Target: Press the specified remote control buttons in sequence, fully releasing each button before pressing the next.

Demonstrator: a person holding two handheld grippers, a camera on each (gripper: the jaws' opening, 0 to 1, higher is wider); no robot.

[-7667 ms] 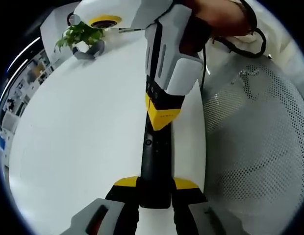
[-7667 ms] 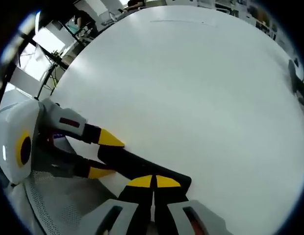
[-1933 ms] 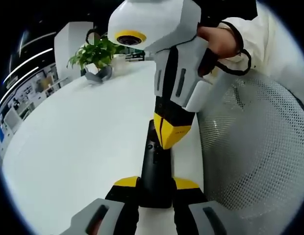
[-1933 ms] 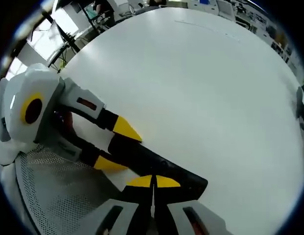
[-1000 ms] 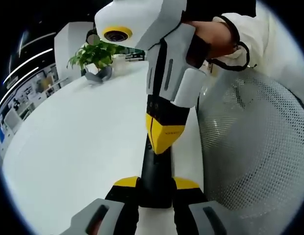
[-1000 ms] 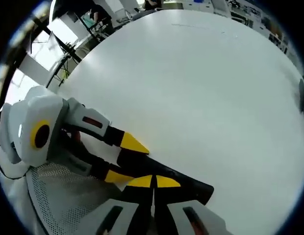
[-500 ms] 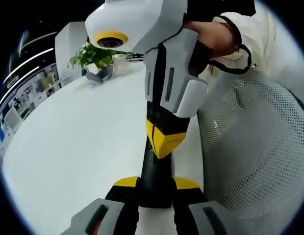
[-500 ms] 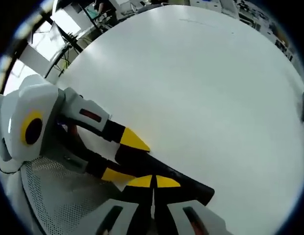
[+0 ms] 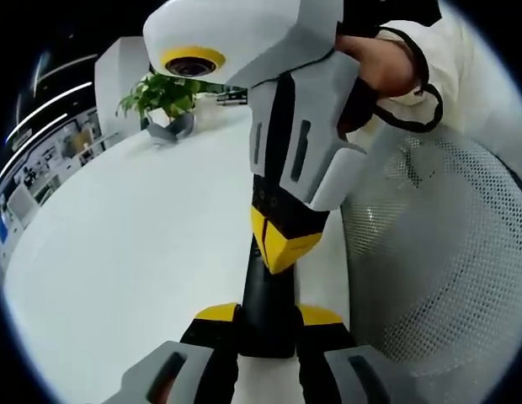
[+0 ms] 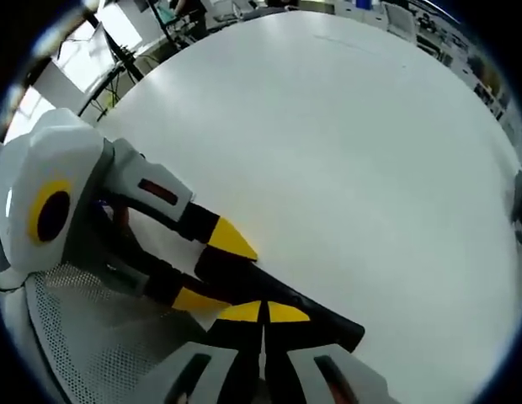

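Remote [image 9: 267, 305]: black, long, held off the white table [image 9: 135, 252] edge, its near end clamped between the left gripper's [image 9: 267, 318] yellow-tipped jaws. In the right gripper view the same remote [image 10: 269, 296] runs from the left gripper [image 10: 202, 268] to the right gripper [image 10: 263, 313].

Right gripper [image 9: 282, 251]: jaws pressed together into one yellow wedge, nothing between them, tip down on the remote's face beyond the left gripper. The exact button is hidden under the tip.

Change: about two seconds ago the wedge stood a little clear of the remote, with a small round button showing beside it. A second ago it had dropped closer. Now it covers that stretch of the face, and the button is no longer visible. Over the last half second the tip has barely shifted; only the gripper body has tilted slightly.

Reading: a press looks to be in hand, not a release. The next step likely calls for a full lift of the tip before any further button. How many presses remain cannot be judged here.

Containers: a grey pot [image 9: 167, 130], far across the table from the remote, holds a green plant [image 9: 160, 94]. Beside the remote, off the table edge, a white mesh surface [image 9: 438, 278], perhaps a chair back; nothing visible in it.

A person's hand [image 9: 375, 63] grips the right gripper's handle.
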